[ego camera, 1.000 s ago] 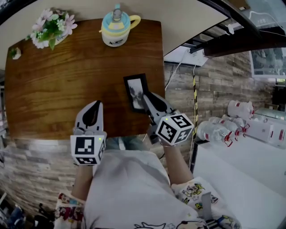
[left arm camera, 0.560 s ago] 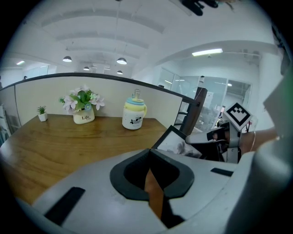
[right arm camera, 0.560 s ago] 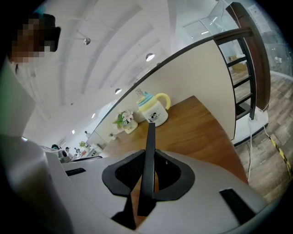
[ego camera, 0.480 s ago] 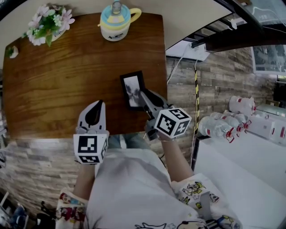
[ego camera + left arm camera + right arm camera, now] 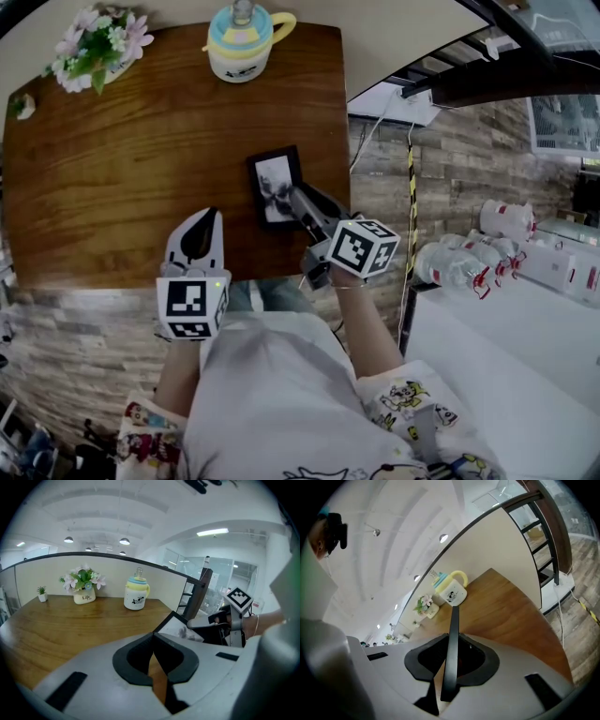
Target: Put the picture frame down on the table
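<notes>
The black picture frame [image 5: 273, 183] with a grey photo hangs low over the right part of the brown wooden table [image 5: 112, 178], tilted. My right gripper [image 5: 296, 200] is shut on its near right edge. In the right gripper view the frame [image 5: 453, 620] stands edge-on between the jaws of that gripper [image 5: 450, 641]. I cannot tell whether the frame touches the table. My left gripper [image 5: 199, 225] hovers over the table's near edge, left of the frame, shut and empty. In the left gripper view its tips [image 5: 153, 637] meet, and the frame [image 5: 180, 629] shows to the right.
A flower pot [image 5: 94, 42], a tiny plant [image 5: 21, 106] and a yellow and blue lidded cup [image 5: 242, 42] stand along the table's far side. The table's right edge drops to a stone-patterned floor [image 5: 394, 187]. Bottles [image 5: 459, 272] lie on a white surface at the right.
The right gripper has sunk toward the table with the frame and rolled, so the frame lies flatter. The left gripper has come down a little.
</notes>
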